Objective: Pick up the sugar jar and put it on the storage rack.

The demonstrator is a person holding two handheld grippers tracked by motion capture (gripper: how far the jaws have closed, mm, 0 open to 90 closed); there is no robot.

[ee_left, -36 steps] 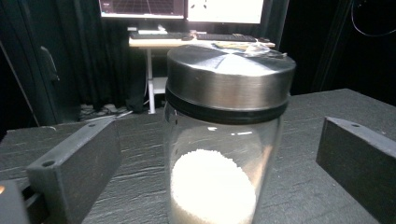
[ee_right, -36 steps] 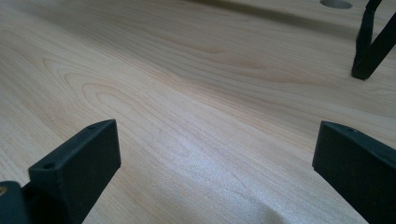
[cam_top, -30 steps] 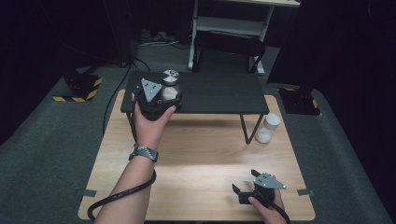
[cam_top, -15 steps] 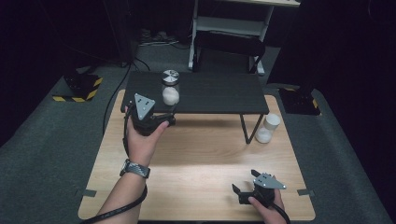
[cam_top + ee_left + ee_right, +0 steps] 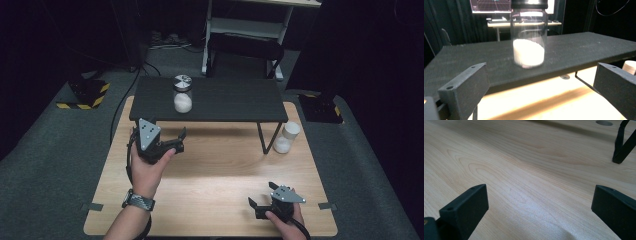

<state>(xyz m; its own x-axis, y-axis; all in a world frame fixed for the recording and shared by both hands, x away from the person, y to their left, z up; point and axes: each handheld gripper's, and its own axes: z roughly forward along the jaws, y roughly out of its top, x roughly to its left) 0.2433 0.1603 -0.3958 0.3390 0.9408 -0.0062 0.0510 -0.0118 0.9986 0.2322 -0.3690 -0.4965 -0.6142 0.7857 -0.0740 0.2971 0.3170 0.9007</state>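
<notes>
Glass jar (image 5: 183,93) stands free on black shelf (image 5: 235,100); both grippers' jaws wide apart, empty.

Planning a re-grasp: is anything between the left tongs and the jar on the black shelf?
Nothing visible. The left tongs are open, facing the jar across bare black shelf.

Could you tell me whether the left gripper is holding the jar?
No, the left gripper is open and apart from the jar, which stands alone on the black shelf.
</notes>
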